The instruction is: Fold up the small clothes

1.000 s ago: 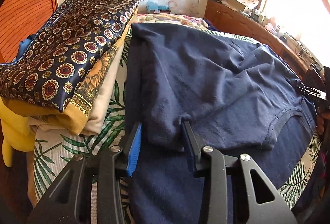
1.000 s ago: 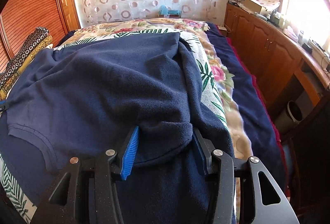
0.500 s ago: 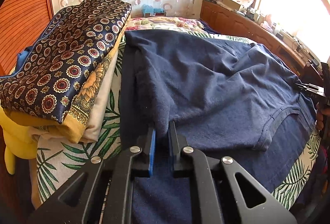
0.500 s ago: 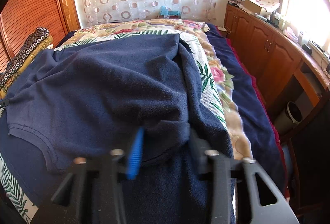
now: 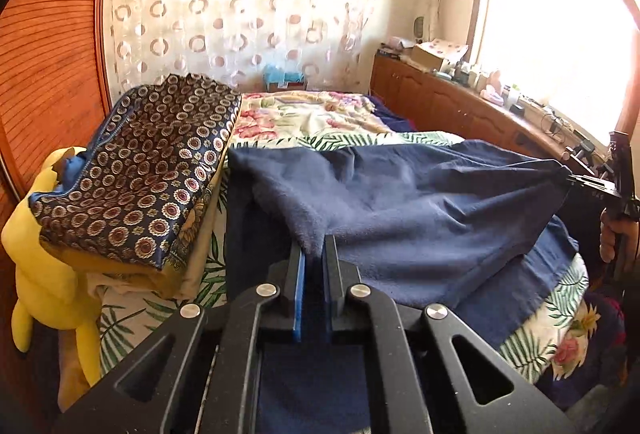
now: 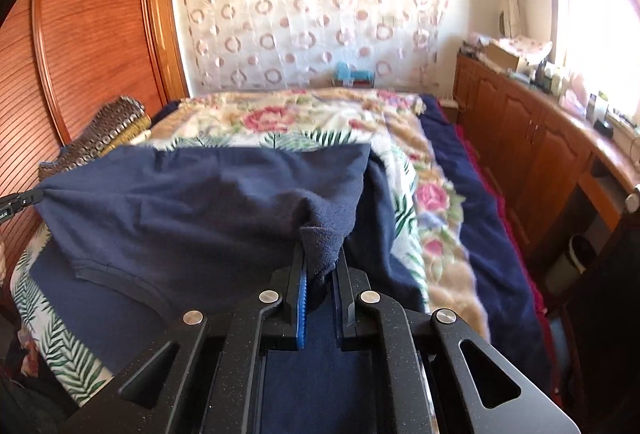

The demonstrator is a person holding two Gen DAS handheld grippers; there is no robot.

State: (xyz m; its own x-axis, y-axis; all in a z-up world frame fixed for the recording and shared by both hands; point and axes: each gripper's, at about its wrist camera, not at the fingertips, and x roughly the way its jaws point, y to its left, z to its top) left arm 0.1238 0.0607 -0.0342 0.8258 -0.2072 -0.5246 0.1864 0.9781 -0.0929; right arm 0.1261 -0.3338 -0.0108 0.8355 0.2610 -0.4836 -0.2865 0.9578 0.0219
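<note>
A navy blue garment (image 5: 420, 210) lies spread across the bed, its near edge lifted. My left gripper (image 5: 314, 250) is shut on the garment's left near corner. My right gripper (image 6: 320, 254) is shut on the garment's (image 6: 192, 218) right near corner, with a bunch of cloth between the jaws. The cloth hangs taut between the two grippers. The right gripper also shows at the right edge of the left wrist view (image 5: 576, 180), and the left gripper's tip shows at the left edge of the right wrist view (image 6: 24, 199).
A stack of folded clothes topped by a patterned navy cloth (image 5: 144, 170) sits at the bed's left side, with a yellow plush toy (image 5: 44, 250) beside it. The floral bedspread (image 6: 304, 122) stretches beyond. A wooden cabinet (image 6: 540, 138) runs along the right.
Both grippers closed on the garment's near corners and lifted them up off the bed. The cloth now hangs stretched between them.
</note>
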